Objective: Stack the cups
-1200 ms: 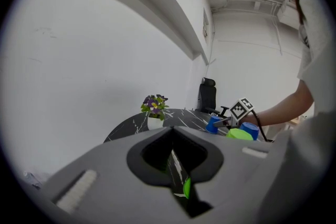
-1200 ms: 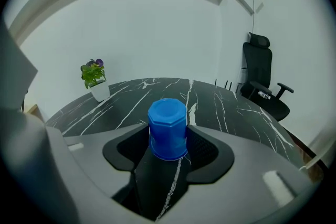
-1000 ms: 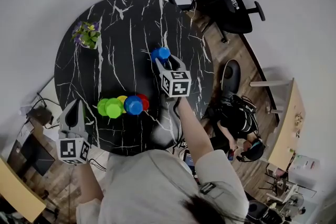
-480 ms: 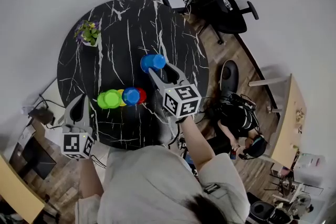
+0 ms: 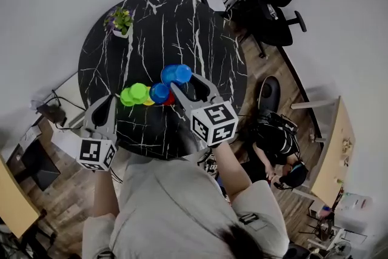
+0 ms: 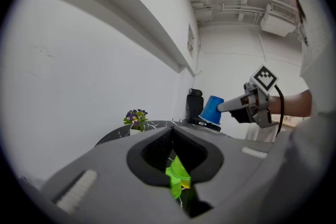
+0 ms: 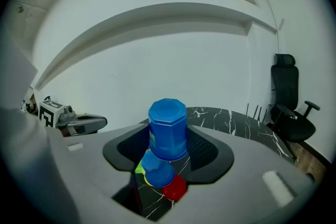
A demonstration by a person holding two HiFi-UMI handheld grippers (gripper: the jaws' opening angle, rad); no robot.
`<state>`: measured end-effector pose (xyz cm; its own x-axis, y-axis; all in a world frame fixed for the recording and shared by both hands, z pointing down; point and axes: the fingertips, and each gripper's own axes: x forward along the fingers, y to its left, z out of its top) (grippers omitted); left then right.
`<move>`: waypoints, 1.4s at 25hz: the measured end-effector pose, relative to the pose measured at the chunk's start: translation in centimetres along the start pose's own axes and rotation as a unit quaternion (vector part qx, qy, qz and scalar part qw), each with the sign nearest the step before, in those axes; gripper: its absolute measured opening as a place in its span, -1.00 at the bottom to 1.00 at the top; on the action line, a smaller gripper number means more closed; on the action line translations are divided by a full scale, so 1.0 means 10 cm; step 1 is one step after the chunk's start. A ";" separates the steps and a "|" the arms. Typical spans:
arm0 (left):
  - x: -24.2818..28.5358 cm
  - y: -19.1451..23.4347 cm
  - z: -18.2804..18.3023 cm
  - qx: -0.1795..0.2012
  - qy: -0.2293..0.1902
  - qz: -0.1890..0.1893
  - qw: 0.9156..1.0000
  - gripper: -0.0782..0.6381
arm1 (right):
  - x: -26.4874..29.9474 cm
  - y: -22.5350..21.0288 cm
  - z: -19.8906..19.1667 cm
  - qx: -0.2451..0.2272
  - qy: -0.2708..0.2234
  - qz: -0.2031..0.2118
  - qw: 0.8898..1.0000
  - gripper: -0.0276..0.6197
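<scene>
Now blue cup [image 7: 168, 129] base up, clamped between right gripper [image 5: 187, 83] fingers; left gripper [image 5: 105, 103] fingers clenched, empty.

Vs. the earlier pics, the held blue cup [image 5: 176, 74], clamped in the R tongs [image 5: 183, 83], has been lifted from further out on the table [image 5: 170, 27] & brought right beside the row of cups [image 5: 145, 94], while the shut L tongs [image 5: 110, 101] have been raised & moved closer to the row's green end.
</scene>
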<state>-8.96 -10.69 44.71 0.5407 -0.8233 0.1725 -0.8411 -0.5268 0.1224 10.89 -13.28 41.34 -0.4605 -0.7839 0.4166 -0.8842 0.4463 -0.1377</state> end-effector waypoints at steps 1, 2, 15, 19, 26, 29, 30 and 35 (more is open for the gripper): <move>-0.03 -0.01 0.00 0.000 -0.001 0.001 1.000 -0.62 | 0.00 0.08 0.00 -0.009 0.004 0.007 1.000 -0.24; -0.06 -0.02 -0.01 -0.001 -0.001 0.002 1.000 -0.62 | 0.01 0.16 -0.02 -0.017 0.008 0.013 1.000 -0.24; -0.51 0.06 -0.13 -0.016 -0.003 0.040 0.999 -0.62 | 0.27 0.69 -0.28 -0.077 0.081 0.040 0.993 -0.23; -0.60 0.11 -0.18 -0.019 -0.001 0.049 0.999 -0.62 | 0.33 0.71 -0.34 -0.086 0.092 0.033 0.992 -0.23; -0.73 0.15 -0.20 -0.018 -0.001 0.059 0.998 -0.62 | 0.36 0.72 -0.39 -0.085 0.092 0.024 0.992 -0.23; -0.80 0.15 -0.20 -0.019 -0.002 0.064 0.998 -0.62 | 0.37 0.71 -0.39 -0.074 0.090 0.023 0.993 -0.23; -0.83 0.15 -0.19 -0.018 -0.002 0.067 0.998 -0.62 | 0.37 0.70 -0.39 -0.070 0.089 0.023 0.993 -0.23; -0.98 0.15 -0.16 -0.014 -0.006 0.078 0.997 -0.62 | 0.35 0.71 -0.35 -0.053 0.078 0.030 0.995 -0.23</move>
<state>-15.48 -3.10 44.82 0.4023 -0.8975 0.1806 -0.9146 -0.3852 0.1230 3.25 -11.37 44.96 -0.4870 -0.6813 0.5465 -0.8384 0.5400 -0.0740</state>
